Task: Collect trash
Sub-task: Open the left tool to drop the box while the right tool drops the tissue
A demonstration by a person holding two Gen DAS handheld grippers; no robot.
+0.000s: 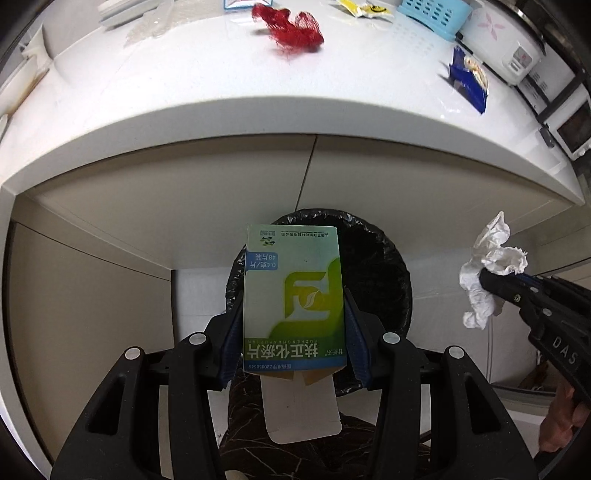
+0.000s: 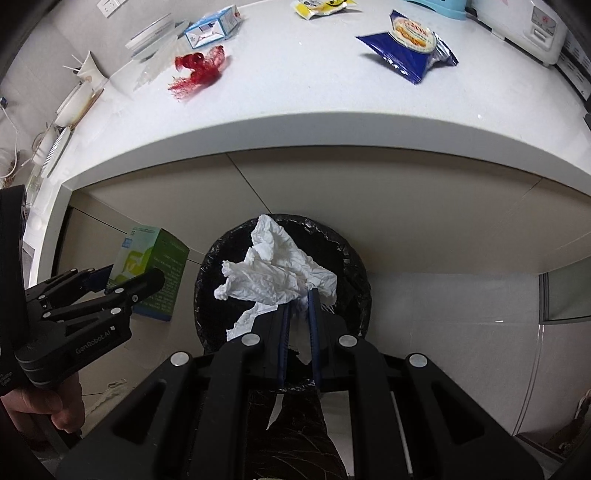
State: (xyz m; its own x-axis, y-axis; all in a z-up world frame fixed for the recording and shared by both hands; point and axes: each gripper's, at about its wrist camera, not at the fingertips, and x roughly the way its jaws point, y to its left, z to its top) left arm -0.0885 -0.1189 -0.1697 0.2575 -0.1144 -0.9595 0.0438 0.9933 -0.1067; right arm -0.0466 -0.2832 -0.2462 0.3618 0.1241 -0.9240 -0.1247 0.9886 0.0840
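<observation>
A green and white medicine box (image 1: 291,299) sits upright between the fingers of my left gripper (image 1: 293,325), which is shut on it, its bottom flap hanging open. The same box (image 2: 147,269) shows at the left of the right wrist view, beside the left gripper (image 2: 122,284). My right gripper (image 2: 298,306) is shut on a crumpled white tissue (image 2: 277,277). Seen from the left wrist, that tissue (image 1: 487,266) hangs at the far right. Both grippers hover over a bin with a black liner (image 1: 373,266), which stands on the floor below the counter edge (image 2: 354,266).
On the white counter (image 1: 221,92) lie a red mesh net (image 1: 295,29), a blue snack bag (image 2: 410,48), a yellow wrapper (image 2: 317,7) and a small blue and white carton (image 2: 212,29). A light blue basket (image 1: 432,14) and a white appliance (image 1: 506,48) stand at the back right.
</observation>
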